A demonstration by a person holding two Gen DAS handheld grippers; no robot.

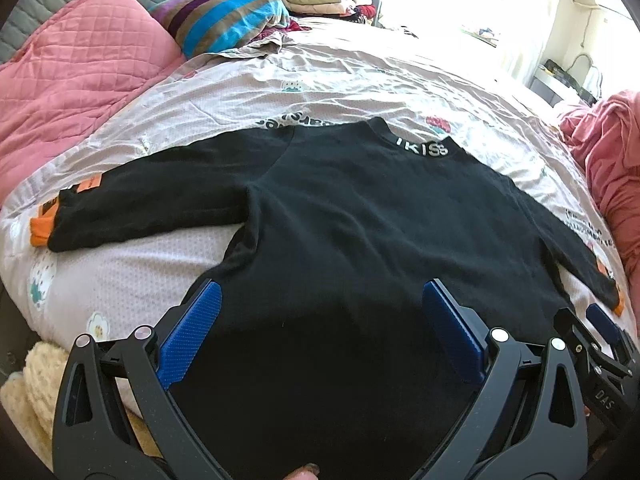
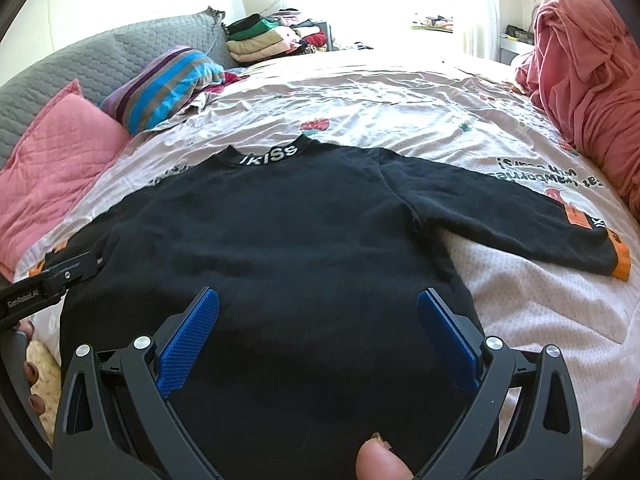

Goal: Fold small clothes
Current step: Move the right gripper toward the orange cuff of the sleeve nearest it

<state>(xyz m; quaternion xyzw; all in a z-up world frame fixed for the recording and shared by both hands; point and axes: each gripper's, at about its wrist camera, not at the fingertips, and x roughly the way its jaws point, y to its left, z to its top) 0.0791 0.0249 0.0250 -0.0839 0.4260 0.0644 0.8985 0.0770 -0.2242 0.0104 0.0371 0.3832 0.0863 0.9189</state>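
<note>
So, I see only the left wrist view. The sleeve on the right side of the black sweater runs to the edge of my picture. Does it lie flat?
Observer: Yes, the right sleeve lies flat and spread out on the bed sheet, with the orange cuff at its end.
Operator: And the right tongs, are they open?
Observer: Open. The right tongs are above the lower part of the black sweater and grip nothing.
</note>
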